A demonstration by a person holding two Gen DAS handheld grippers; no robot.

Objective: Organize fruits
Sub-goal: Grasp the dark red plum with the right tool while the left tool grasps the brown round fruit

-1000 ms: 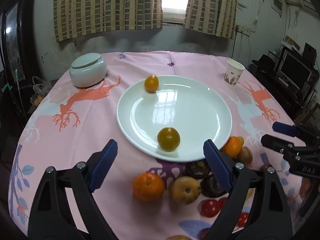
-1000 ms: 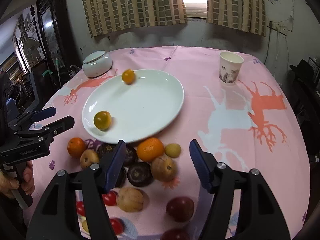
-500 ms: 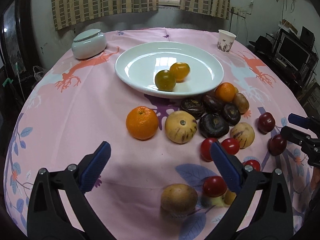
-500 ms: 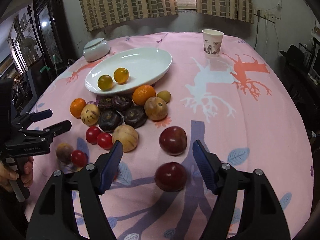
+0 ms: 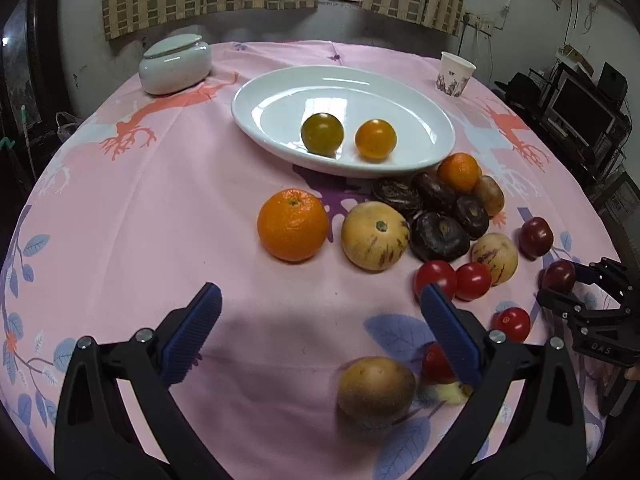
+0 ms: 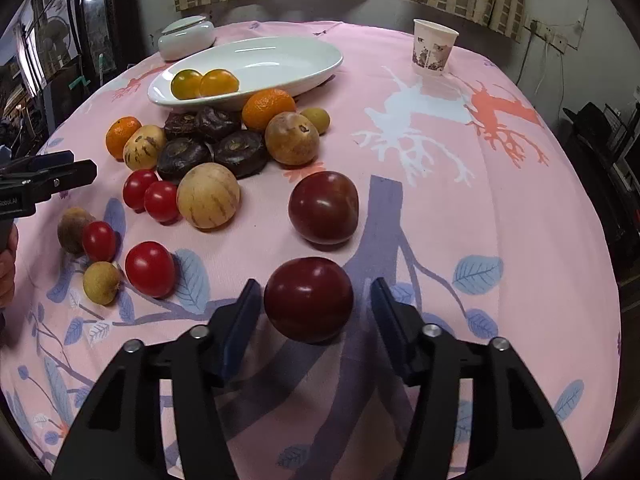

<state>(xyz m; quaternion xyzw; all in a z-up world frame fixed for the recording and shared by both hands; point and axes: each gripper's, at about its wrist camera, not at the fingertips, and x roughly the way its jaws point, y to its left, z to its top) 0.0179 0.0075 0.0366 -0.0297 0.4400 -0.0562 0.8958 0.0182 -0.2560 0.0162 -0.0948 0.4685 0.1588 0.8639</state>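
Item one: my right gripper (image 6: pixel 310 312), black frame with blue ribbed pads, had just been closing. Its jaws stood partly closed around a dark red round plum (image 6: pixel 308 299), which lay on the cloth between the pads, a narrow gap visible on each side, so I counted nothing gripped. A second dark red plum (image 6: pixel 323 207) sat just beyond the fingertips.

Item two: my left gripper (image 5: pixel 320 334) was spread as wide as it goes, empty, over bare pink printed tablecloth (image 5: pixel 160 200). A brownish-yellow round fruit (image 5: pixel 376 387) lay near its right pad; a large orange (image 5: pixel 293 225) lay ahead.

Item three: white oval plate (image 5: pixel 420 156), farther ahead, holding a greenish tomato (image 5: pixel 322 134) and an orange-yellow tomato (image 5: pixel 375 139).
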